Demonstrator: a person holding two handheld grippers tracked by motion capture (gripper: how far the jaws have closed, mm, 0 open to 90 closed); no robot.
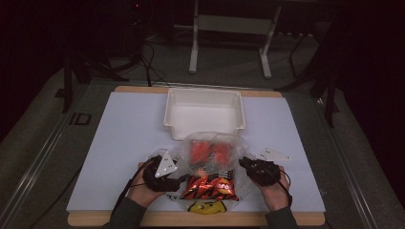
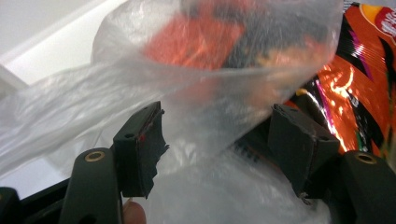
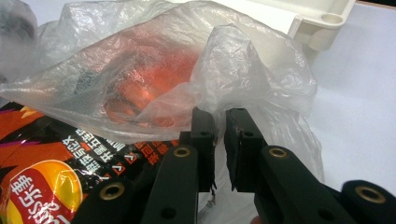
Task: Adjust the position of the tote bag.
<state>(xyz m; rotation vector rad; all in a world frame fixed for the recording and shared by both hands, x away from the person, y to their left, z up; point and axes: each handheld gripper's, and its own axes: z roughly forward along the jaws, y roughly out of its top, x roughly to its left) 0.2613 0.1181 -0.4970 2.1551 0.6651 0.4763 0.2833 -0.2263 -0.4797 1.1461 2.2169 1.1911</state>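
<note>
- Leftmost, the left tool (image 1: 177, 177): held in the person's left hand (image 1: 143, 188) near the front edge of the counter (image 1: 129, 129), a grey three-cornered plate on top. In the left gripper view its jaws stand wide apart, released, with loose film of the plastic bag (image 2: 187, 93) lying between them and no pad pressing on it. One pad (image 2: 142, 149) looks chipped along its inner edge.
- Next, at centre front, the clear plastic bag (image 1: 210, 148): crumpled and puffed up, resting on the white counter just in front of the tray. Orange-red packets show through the film.
- Beneath and in front of the bag, an orange-and-black snack packet (image 1: 210, 187): glossy foil, lying flat, partly outside the bag's mouth. Printed characters show on it in the right gripper view (image 3: 51, 168).
- At the counter's front edge, a yellow packet (image 1: 206, 207), partly covered by the snack packet.
- Behind the bag, a white plastic tray (image 1: 204, 93): rectangular, standing upright, the bag's far side touching or just short of its front wall.
- Rightmost, the right tool (image 1: 243, 163): held in the person's right hand (image 1: 273, 188). Its jaws are nearly together, clenched on a fold of the plastic bag's right edge (image 3: 233, 70), the film rising out of the narrow gap.
</note>
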